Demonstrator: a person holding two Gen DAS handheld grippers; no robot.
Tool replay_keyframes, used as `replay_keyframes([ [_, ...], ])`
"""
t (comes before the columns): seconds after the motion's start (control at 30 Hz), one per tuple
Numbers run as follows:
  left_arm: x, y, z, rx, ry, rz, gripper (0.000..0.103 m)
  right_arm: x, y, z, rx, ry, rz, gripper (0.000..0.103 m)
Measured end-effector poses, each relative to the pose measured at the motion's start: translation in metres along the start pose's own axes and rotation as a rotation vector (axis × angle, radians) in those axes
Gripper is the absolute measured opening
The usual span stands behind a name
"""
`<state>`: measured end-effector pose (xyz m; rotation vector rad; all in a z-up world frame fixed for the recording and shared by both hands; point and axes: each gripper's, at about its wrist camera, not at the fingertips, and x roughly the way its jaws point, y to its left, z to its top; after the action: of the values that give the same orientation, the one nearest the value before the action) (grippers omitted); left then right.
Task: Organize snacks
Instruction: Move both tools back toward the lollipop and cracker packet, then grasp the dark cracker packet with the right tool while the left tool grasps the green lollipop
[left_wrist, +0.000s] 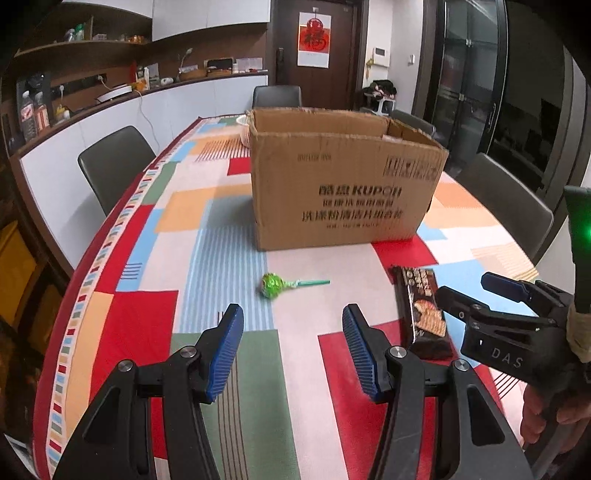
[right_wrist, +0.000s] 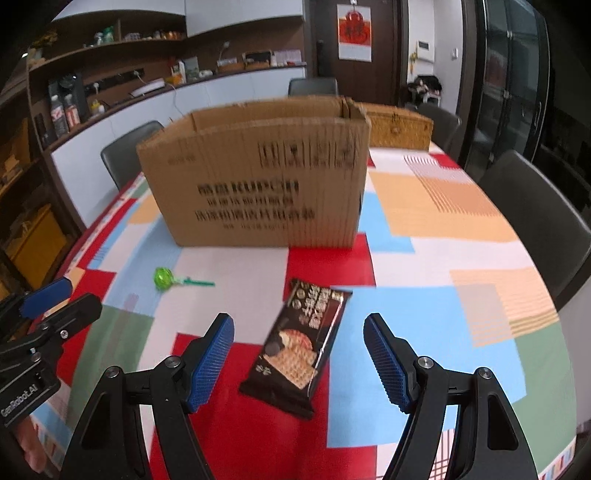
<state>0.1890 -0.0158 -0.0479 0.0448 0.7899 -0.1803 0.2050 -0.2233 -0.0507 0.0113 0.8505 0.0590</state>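
Observation:
An open cardboard box (left_wrist: 343, 184) stands on the patterned tablecloth; it also shows in the right wrist view (right_wrist: 258, 184). A green lollipop (left_wrist: 273, 285) lies in front of it, just ahead of my open, empty left gripper (left_wrist: 293, 325). A dark wafer snack packet (right_wrist: 299, 343) lies flat between the open jaws of my right gripper (right_wrist: 298, 332), near the fingertips and not held. The packet (left_wrist: 421, 310) and the right gripper (left_wrist: 476, 291) show at the right of the left wrist view. The lollipop (right_wrist: 164, 278) and left gripper (right_wrist: 62, 295) show at the left of the right wrist view.
A wicker basket (right_wrist: 399, 127) sits behind the box at the right. A bowl (left_wrist: 244, 129) stands behind the box's left corner. Dark chairs (left_wrist: 114, 162) surround the table (left_wrist: 207, 206). A counter with bottles and clutter runs along the left wall.

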Motion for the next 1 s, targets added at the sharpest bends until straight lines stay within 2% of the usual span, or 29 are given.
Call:
replay_keyframes([
  [0.23,0.014,-0.006,-0.014,0.035,0.032,0.014,0.055,0.022,-0.007,-0.009,0.036,0.068,0.012,0.073],
  [0.77,0.041,0.002,-0.025,0.008,0.106,-0.005,0.055,0.066,0.004,-0.009,-0.004,0.149,-0.007,0.073],
  [1.0,0.047,0.013,-0.025,-0.035,0.118,-0.008,0.055,0.078,0.016,-0.009,-0.045,0.157,-0.047,0.073],
])
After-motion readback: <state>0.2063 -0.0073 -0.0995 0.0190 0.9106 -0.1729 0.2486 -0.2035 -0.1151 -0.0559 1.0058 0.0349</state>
